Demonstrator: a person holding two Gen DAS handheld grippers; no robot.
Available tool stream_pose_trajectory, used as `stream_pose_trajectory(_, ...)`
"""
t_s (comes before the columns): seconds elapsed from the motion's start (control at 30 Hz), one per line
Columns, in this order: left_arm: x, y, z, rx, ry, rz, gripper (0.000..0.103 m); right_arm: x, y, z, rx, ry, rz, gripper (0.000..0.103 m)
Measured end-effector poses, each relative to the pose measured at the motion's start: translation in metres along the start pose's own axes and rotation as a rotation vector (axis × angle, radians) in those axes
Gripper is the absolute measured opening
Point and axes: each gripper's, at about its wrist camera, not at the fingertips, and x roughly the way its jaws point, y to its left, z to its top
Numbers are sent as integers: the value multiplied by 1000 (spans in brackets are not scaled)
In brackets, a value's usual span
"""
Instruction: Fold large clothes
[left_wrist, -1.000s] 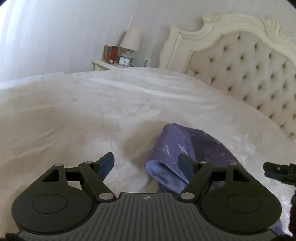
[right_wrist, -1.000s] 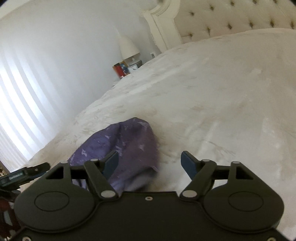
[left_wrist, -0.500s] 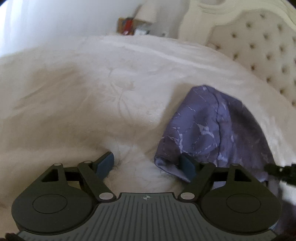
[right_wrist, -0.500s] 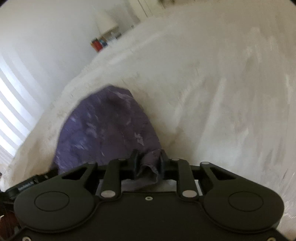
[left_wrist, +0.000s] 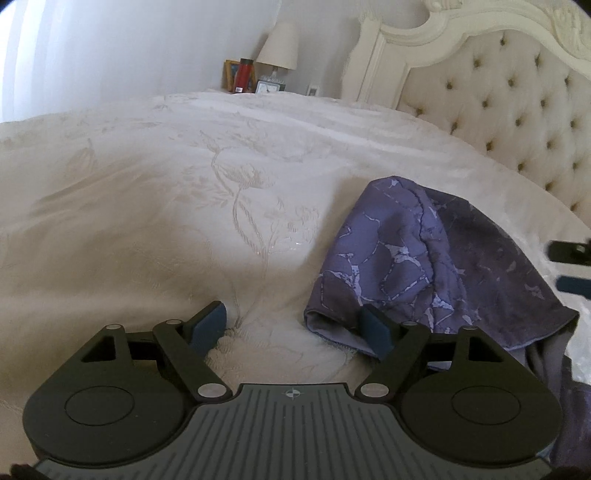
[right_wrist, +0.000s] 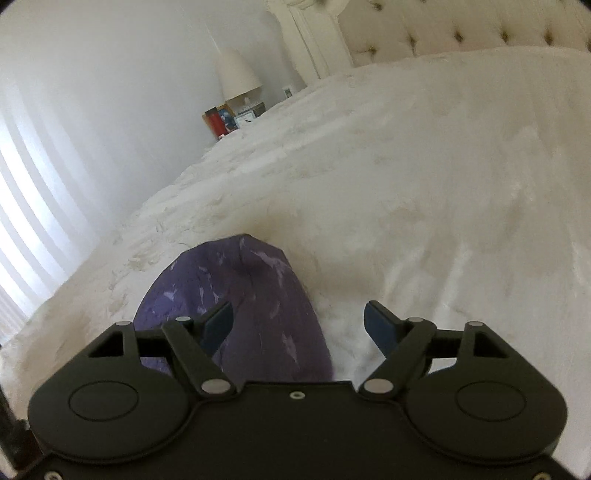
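Note:
A purple patterned garment (left_wrist: 424, 258) lies in a heap on the white bed (left_wrist: 184, 206); part of it hangs over the near edge at the right. My left gripper (left_wrist: 291, 326) is open just left of the garment's near hem, its right finger (left_wrist: 375, 328) against the cloth. My right gripper (right_wrist: 299, 325) is open and empty, low over the garment (right_wrist: 243, 295), with its left finger (right_wrist: 218, 325) in front of the cloth. The right gripper's fingers (left_wrist: 572, 286) show at the right edge of the left wrist view.
A cream tufted headboard (left_wrist: 498, 99) stands at the right. A nightstand beyond the bed holds a lamp (left_wrist: 277, 48), a red bottle (left_wrist: 243, 74) and a small clock (left_wrist: 269, 87). A bright curtained window (right_wrist: 33, 192) is on the left.
My right gripper was shut on the garment's edge half a second ago; it has let go, opened and drawn back. Both views have tilted up. The left gripper stayed open.

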Motion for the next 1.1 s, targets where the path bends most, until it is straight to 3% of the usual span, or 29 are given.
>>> stream_pose_trajectory(0.13, 0, 0, -1, 4, -1, 2, 78, 29, 18, 3, -91, 59, -70, 79)
stream_pose_trajectory(0.17, 1, 0, -1, 3, -1, 1, 78, 35, 21, 2, -105, 61, -86, 73)
stream_pose_trajectory(0.27, 1, -2, 0, 11, 3, 6, 78, 41, 29, 2, -153, 63, -139, 8)
stream_pose_trajectory(0.33, 0, -7, 4, 35, 15, 18, 78, 25, 42, 0, -223, -2, -142, 8)
stream_pose_trajectory(0.43, -10, -17, 16, 98, 68, 37, 78, -12, 60, -1, -314, -103, -79, 8)
stream_pose_trajectory(0.63, -77, -2, 18, -35, 87, -81, 78, -109, 92, -28, -550, -279, 80, 8)
stream_pose_trajectory(0.73, -115, 10, 11, -39, 98, -141, 78, -153, 100, -51, -637, -325, 142, 8)
stream_pose_trajectory(0.87, -169, 23, 3, -36, 94, -259, 80, -190, 105, -91, -750, -298, 199, 8)
stream_pose_trajectory(1.0, -215, 32, 3, -80, 62, -345, 103, -205, 110, -139, -865, -223, 207, 8)
stream_pose_trajectory(1.1, -220, 30, 6, -157, 96, -393, 103, -210, 108, -166, -880, -178, 200, 8)
